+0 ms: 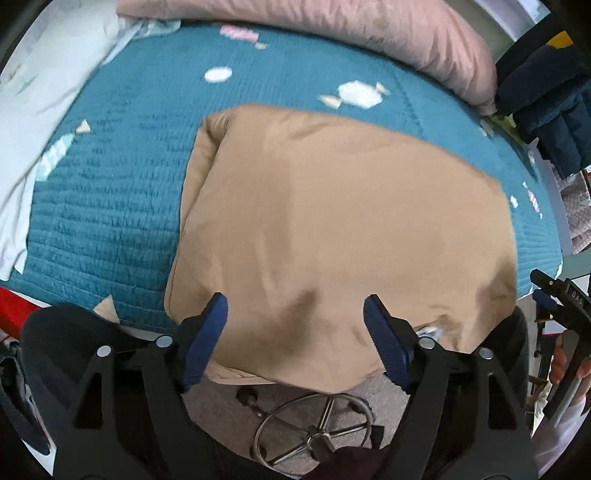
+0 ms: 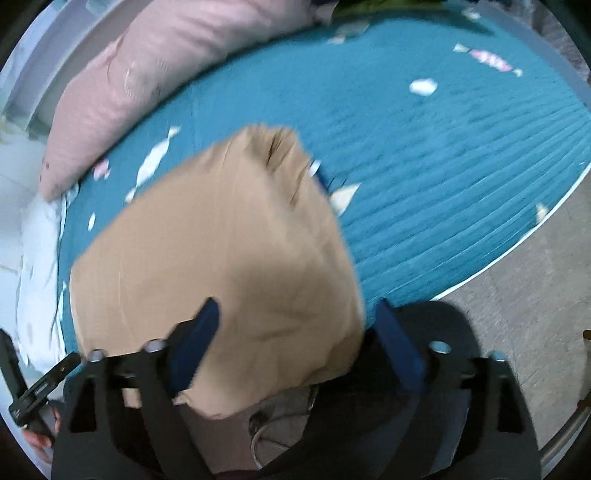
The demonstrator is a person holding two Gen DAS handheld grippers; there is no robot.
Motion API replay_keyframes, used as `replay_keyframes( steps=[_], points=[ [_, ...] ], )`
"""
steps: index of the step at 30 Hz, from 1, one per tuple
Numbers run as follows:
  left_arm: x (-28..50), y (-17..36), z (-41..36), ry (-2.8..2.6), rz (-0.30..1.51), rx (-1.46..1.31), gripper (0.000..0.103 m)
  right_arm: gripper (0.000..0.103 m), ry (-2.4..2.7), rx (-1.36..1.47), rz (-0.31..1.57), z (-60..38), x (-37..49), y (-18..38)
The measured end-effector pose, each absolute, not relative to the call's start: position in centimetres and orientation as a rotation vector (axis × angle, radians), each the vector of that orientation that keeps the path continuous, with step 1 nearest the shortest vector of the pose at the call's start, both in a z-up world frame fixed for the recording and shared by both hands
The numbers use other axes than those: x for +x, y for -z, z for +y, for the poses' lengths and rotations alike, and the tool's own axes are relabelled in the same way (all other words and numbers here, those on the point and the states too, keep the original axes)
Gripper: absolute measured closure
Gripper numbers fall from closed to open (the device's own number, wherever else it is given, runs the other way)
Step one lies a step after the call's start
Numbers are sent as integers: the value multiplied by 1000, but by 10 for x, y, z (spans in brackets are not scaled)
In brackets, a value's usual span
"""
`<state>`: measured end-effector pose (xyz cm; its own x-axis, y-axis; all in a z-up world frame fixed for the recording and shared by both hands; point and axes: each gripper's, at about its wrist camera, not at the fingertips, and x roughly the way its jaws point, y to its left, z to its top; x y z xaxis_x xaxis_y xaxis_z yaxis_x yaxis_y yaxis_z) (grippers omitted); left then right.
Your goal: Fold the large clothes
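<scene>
A tan garment (image 1: pixel 332 229) lies folded into a rough rectangle on the teal quilted bedspread (image 1: pixel 110 192), with its near edge hanging over the bed's side. My left gripper (image 1: pixel 295 300) hovers over that near edge, its blue fingers (image 1: pixel 207 339) wide apart and not pressing the cloth. In the right wrist view the same garment (image 2: pixel 221 258) fills the middle. My right gripper (image 2: pixel 297 303) stands open over its near corner, holding nothing. The right gripper also shows at the edge of the left wrist view (image 1: pixel 561 306).
A pink duvet (image 1: pixel 369 33) lies along the far side of the bed and white bedding (image 1: pixel 44 92) at the left. Dark blue clothes (image 1: pixel 546 92) hang at the right. A chrome stool base (image 1: pixel 314 432) stands on the grey floor (image 2: pixel 517 314) below the bed's edge.
</scene>
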<state>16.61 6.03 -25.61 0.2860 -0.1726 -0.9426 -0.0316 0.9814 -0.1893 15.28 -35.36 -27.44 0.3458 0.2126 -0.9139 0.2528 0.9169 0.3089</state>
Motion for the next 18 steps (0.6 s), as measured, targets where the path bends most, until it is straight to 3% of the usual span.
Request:
replay_keyframes(
  steps=[6,18],
  points=[
    [180,231,24,162,1231,-175,13,15,94,433,1193,-377,162,265],
    [222,229,-61,255,1229,-170,12,13,78,376,1209,-380,177,267]
  ],
)
